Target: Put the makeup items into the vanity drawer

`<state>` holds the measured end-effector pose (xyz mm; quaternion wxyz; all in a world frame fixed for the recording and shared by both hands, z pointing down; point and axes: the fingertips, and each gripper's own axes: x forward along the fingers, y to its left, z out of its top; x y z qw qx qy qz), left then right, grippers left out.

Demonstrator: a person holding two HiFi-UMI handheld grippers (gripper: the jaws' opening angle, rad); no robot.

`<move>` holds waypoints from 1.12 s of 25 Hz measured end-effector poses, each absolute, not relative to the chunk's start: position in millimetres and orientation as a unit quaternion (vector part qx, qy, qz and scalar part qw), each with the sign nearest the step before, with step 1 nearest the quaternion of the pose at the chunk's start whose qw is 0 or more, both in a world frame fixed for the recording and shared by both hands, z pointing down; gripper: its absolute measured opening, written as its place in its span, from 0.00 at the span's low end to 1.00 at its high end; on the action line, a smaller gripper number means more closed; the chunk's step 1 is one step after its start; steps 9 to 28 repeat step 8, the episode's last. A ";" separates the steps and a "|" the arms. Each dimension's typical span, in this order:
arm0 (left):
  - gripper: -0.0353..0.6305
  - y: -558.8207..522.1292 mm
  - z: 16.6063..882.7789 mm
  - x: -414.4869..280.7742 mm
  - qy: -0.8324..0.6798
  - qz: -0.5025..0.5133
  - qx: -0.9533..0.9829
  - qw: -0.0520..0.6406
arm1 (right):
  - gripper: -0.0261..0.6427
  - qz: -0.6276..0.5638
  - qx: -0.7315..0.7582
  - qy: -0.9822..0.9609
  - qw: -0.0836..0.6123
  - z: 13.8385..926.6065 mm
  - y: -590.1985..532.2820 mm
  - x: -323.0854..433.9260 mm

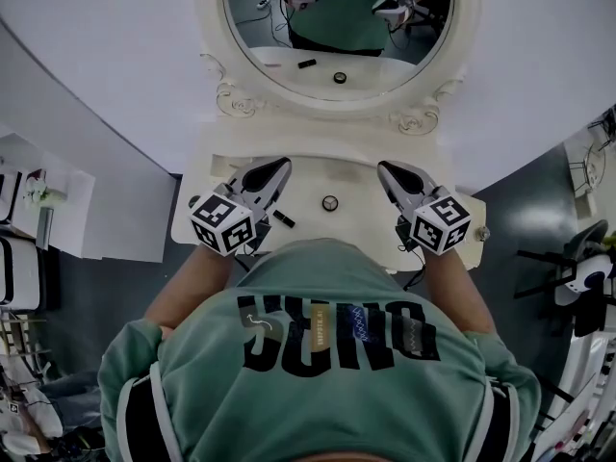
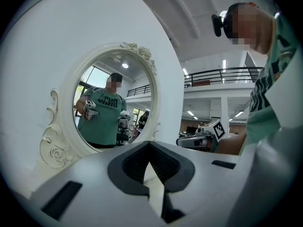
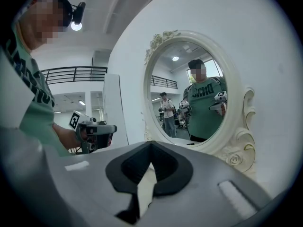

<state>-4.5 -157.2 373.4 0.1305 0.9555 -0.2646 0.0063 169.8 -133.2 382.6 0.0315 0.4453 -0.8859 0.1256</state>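
Observation:
A small black stick-shaped makeup item lies on the white vanity top, just right of my left gripper. A small round compact rests near the middle of the top, between the two grippers. My left gripper is shut and empty, held above the left side of the top and pointing at the mirror. My right gripper hovers over the right side, also shut with nothing in it. The person's body hides the vanity's front, so no drawer shows.
An oval mirror in an ornate white frame stands at the back of the vanity and reflects the person, both grippers and the two items. White shelving stands to the left on the dark floor. A chair is at the right.

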 end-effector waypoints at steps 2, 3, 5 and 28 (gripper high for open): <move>0.06 -159.0 373.8 -3.4 -0.265 0.007 0.955 0.130 | 0.05 0.125 0.445 -0.886 0.032 383.0 -134.2 171.0; 0.06 -159.7 373.9 -3.0 -0.265 0.008 0.955 0.130 | 0.05 0.125 0.445 -0.886 0.032 383.4 -134.7 171.6; 0.06 -161.2 374.4 -2.2 -0.265 0.008 0.955 0.130 | 0.05 0.125 0.444 -0.887 0.033 384.3 -135.7 172.3; 0.06 -163.8 375.2 -1.8 -0.265 0.009 0.955 0.130 | 0.05 0.126 0.443 -0.887 0.035 385.2 -138.0 172.0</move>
